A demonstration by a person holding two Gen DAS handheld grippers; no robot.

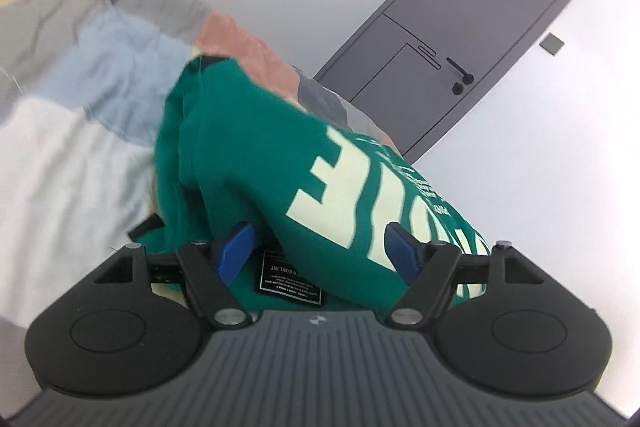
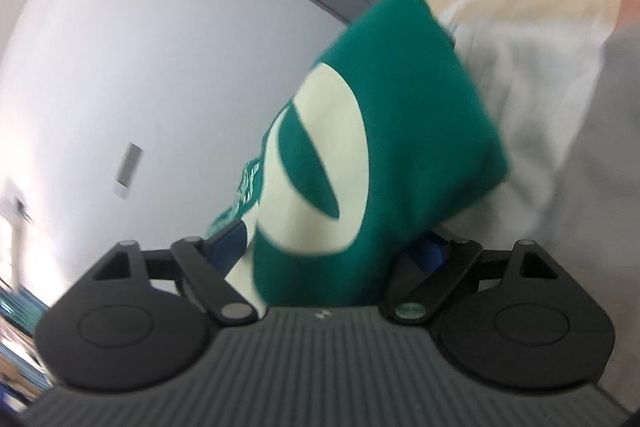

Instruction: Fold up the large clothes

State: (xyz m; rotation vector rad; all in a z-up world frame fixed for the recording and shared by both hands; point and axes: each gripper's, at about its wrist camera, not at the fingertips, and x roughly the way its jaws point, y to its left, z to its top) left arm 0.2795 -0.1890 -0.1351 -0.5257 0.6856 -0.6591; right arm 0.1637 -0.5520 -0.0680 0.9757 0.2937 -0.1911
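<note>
Green sweatshirt (image 1: 248, 163), black label (image 1: 289, 281) maybe "JW 1808"; left tongs (image 1: 320, 251), right tongs (image 2: 336, 247) apart.

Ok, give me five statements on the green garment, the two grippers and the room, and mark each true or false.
1. The green garment carries large cream lettering. True.
2. The left gripper is clamped shut on the cloth. False: its blue pads stand wide apart, with cloth lying between them.
3. A grey door with a black handle shows in the left wrist view. True.
4. The garment lies on a bare wooden table. False: it lies on a patchwork cover of pastel squares.
5. The right gripper has nothing between its fingers. False: green cloth fills the gap, though the gripper is open.
</note>
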